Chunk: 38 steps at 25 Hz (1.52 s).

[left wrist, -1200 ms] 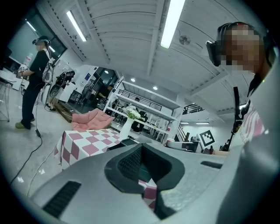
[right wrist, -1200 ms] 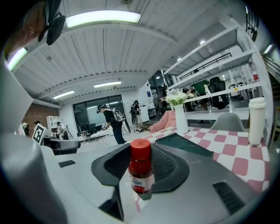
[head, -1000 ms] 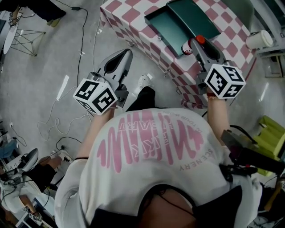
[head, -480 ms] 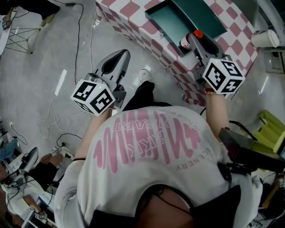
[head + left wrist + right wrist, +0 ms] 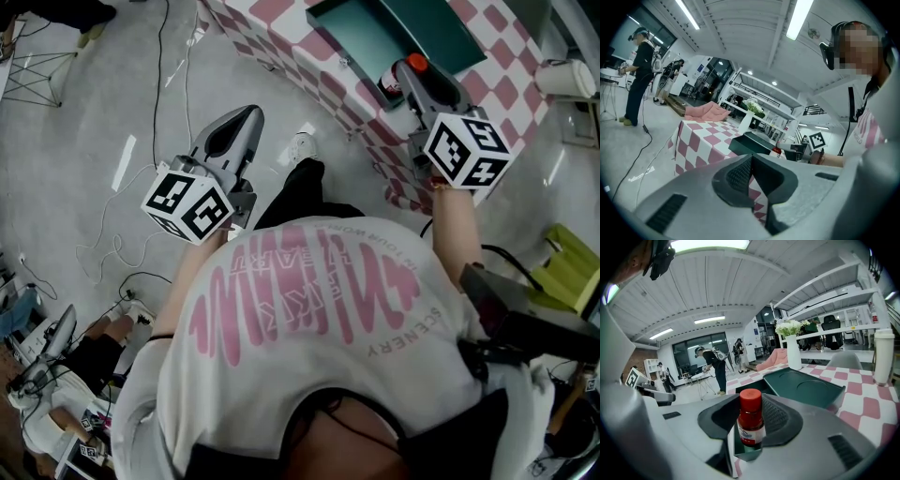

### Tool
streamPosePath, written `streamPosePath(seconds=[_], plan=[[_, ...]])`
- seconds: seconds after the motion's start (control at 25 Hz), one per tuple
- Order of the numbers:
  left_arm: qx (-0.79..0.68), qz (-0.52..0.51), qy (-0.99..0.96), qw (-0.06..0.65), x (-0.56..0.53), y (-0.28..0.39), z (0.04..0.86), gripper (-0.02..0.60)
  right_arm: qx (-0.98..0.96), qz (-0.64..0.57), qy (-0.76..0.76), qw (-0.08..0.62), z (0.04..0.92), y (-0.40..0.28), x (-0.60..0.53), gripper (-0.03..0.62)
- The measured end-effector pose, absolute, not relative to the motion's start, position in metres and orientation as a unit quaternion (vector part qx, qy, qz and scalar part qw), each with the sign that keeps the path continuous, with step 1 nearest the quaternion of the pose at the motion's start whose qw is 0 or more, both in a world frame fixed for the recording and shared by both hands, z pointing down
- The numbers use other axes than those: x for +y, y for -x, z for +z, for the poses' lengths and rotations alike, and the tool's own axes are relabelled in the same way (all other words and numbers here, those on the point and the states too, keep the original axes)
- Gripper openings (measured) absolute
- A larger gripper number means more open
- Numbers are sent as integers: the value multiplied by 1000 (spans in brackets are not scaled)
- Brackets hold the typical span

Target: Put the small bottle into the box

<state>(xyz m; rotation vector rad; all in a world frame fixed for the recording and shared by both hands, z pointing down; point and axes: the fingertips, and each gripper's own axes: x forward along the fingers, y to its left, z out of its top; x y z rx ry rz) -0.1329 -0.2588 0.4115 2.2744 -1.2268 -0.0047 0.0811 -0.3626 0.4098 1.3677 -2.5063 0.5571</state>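
By checkered cloth [image 5: 525, 80], right tool [image 5: 417, 82] clamps red-capped bottle [image 5: 751, 423].

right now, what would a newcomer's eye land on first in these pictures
The small dark bottle with a red cap stands out first, clamped upright in the right gripper at the near edge of the dark green open box. Next is the pink-and-white checked tablecloth under the box. The left gripper hangs shut and empty over the grey floor.
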Motion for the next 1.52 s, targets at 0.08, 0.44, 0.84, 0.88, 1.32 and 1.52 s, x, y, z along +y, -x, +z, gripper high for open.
streamPosePath(seconds=[0.08, 0.44, 0.84, 0.88, 1.32, 1.52], plan=[[-457, 2, -843, 283, -257, 135, 419, 6, -853, 191, -471, 120, 413, -82, -364, 141], [-475, -7, -832, 286, -259, 157, 429, 6, -845, 189, -481, 136, 425, -82, -368, 141], [-473, -5, -829, 297, -248, 159, 440, 7, -841, 169, -488, 159, 434, -76, -373, 141], [-473, -4, -830, 296, -247, 159, 440, 6, -841, 166, -490, 162, 435, -76, -373, 141], [-483, -6, -825, 292, -242, 162, 442, 6, -841, 152, -490, 171, 441, -74, -374, 141], [-480, -6, -827, 291, -241, 158, 441, 6, -843, 156, -487, 169, 442, -74, -374, 141]])
